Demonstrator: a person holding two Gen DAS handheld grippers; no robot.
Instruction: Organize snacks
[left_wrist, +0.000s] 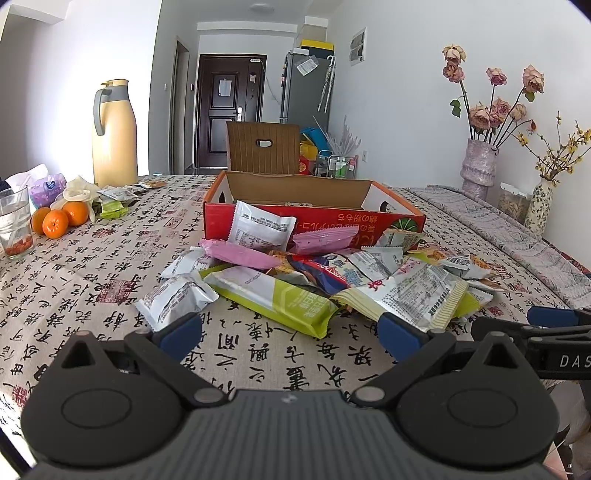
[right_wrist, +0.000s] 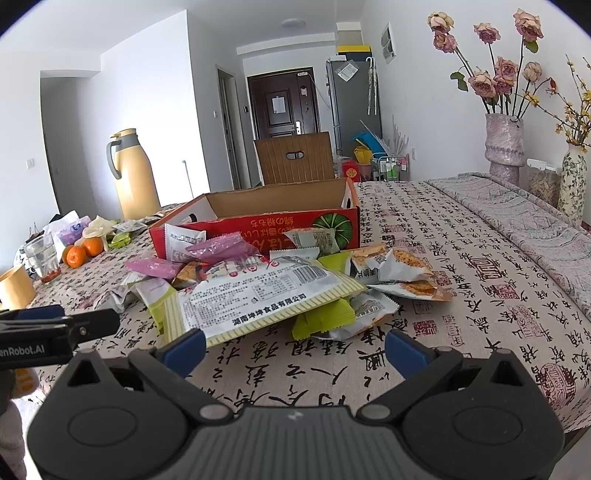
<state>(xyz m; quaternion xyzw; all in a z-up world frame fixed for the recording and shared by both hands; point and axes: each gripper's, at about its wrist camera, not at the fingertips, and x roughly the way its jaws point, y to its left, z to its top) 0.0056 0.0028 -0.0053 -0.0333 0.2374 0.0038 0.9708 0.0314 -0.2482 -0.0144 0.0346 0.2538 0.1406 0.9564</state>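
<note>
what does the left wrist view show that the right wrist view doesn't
Only the left wrist view shows the long green bar clearly, lying in front of the open left claw. Only the right wrist view shows the tape roll at the table edge. Both share the red box, the snack pile and the oranges.

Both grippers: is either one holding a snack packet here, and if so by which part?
Nothing is held. The left gripper and the right gripper are both open, short of the snack pile.
</note>
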